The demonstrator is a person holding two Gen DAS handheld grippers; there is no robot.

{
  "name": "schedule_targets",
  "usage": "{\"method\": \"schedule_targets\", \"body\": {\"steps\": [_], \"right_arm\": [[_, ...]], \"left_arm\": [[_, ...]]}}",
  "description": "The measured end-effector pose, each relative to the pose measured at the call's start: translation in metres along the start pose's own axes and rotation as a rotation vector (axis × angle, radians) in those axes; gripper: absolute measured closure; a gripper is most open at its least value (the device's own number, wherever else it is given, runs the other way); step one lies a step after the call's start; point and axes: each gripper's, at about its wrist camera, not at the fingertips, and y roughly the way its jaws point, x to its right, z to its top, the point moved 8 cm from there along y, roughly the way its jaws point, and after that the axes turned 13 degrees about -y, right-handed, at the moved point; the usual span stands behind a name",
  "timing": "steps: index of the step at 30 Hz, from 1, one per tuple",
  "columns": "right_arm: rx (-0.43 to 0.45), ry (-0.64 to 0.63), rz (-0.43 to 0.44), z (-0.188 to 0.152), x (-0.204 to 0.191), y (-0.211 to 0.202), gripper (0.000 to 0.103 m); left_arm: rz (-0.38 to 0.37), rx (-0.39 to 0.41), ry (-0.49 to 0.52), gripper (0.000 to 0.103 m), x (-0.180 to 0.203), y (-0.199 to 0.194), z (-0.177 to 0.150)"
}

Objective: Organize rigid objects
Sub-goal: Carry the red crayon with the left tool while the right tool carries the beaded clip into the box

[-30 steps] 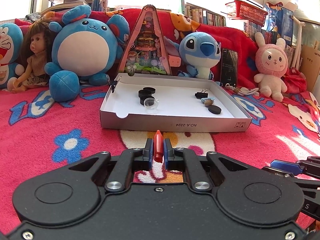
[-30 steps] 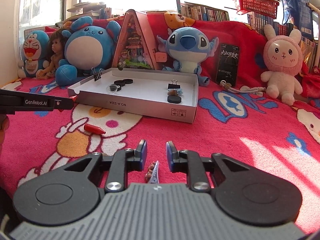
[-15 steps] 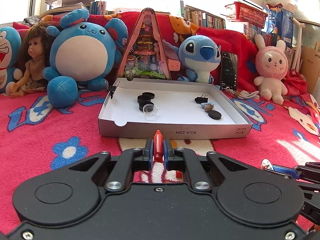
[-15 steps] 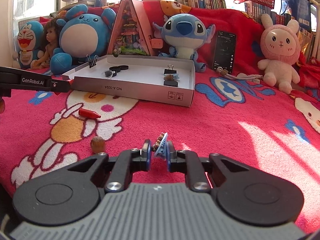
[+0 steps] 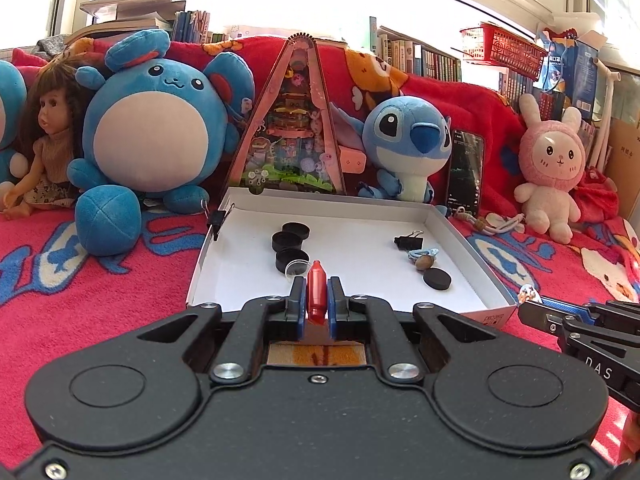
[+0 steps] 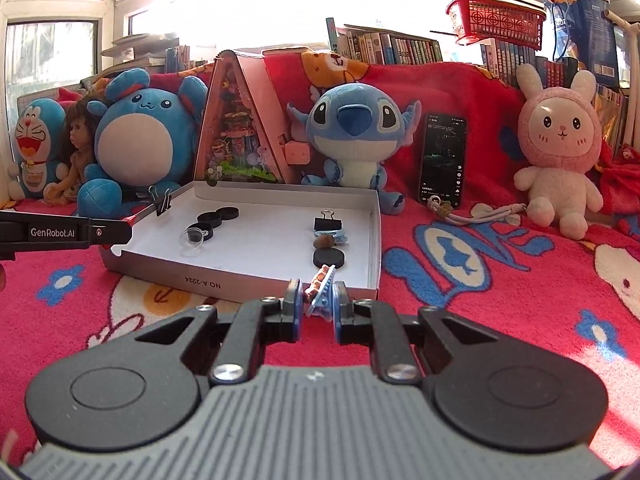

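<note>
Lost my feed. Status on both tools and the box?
Left tool shut on red crayon. Right tool shut on blue clip. Both at white box front edge, path clear.

Strong daylight is pouring through the windows (image 6: 52,64) behind, washing out the glass. A red cartoon-print blanket (image 6: 500,280) is covering the surface and draping up the back. Rows of books (image 6: 400,50) are lining the sill, a red basket (image 6: 496,20) sitting on top.
</note>
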Motion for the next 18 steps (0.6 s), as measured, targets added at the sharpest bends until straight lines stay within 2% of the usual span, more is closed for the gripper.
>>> {"method": "schedule_targets", "body": {"steps": [9, 18], "right_arm": [[-0.033, 0.049, 0.024, 0.021, 0.012, 0.045, 0.084], [-0.104, 0.105, 0.046, 0.012, 0.016, 0.083, 0.084]], "left_arm": [[-0.024, -0.104, -0.046, 0.093, -0.002, 0.052, 0.015], [0.007, -0.195, -0.049, 0.093, -0.006, 0.087, 0.0]]}}
